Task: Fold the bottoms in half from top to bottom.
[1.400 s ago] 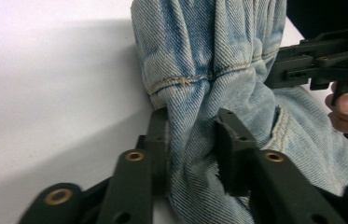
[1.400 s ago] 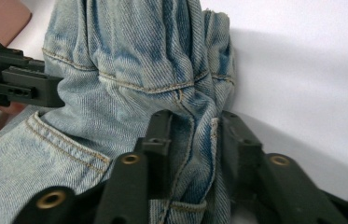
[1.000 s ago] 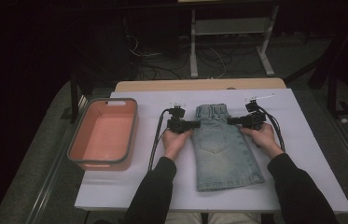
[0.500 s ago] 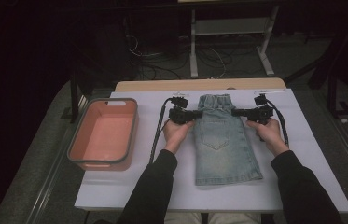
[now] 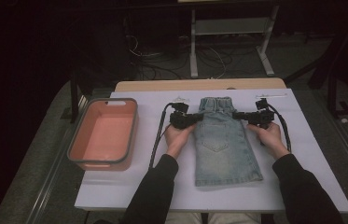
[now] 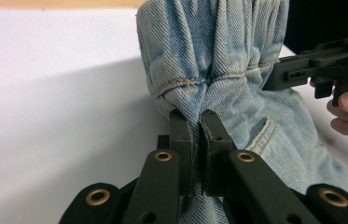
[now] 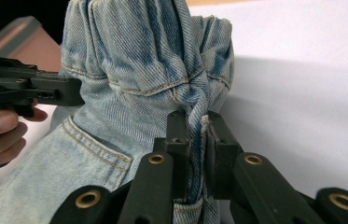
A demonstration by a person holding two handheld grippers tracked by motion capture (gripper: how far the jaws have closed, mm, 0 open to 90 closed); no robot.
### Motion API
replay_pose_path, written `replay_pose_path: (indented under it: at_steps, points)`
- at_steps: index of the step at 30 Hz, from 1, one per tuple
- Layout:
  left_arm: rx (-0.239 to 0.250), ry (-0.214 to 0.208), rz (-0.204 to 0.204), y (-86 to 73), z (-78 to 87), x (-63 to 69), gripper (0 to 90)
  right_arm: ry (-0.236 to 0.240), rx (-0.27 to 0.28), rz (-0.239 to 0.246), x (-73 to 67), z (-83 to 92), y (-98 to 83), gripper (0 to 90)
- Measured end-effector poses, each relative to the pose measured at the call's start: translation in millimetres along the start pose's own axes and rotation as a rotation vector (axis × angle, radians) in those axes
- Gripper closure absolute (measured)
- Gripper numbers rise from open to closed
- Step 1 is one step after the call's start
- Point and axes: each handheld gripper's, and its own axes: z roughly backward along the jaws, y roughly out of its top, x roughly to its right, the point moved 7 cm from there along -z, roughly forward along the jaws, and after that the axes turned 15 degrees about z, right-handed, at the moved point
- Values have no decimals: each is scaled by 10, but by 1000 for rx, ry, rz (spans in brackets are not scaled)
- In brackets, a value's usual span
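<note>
One pair of denim shorts (image 5: 223, 142), one pink bin (image 5: 102, 134), two grippers: left gripper (image 5: 198, 117), right gripper (image 5: 235, 114), one white table (image 5: 302, 186)

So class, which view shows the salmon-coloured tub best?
The high view: the tub shows whole on the table, left of the denim. The right gripper view catches one corner behind the left tongs. The left gripper view looks at denim and tabletop.

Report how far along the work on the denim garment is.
Done: the denim garment lies flat on the white table, and the left gripper and right gripper have each pinched its sides just below the waistband. In hand: that two-sided grip. Left: probably folding; the pink bin is empty.
</note>
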Motion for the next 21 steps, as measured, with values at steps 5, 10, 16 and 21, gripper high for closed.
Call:
replay_pose_path:
  at_steps: [5, 10, 16, 21]
  points:
    - [39, -18, -53, -41, 94, 91, 855, 11, 31, 10, -84, 104, 8, 809]
    - [48, -36, -71, -58, 173, 148, 855, 25, 51, 14, -165, 196, 24, 809]
    - [48, -54, -100, -73, 265, 243, 855, 40, 63, 20, -238, 285, 38, 809]
    - [44, -73, -127, -114, 352, 318, 855, 57, 74, 21, -325, 375, 28, 809]
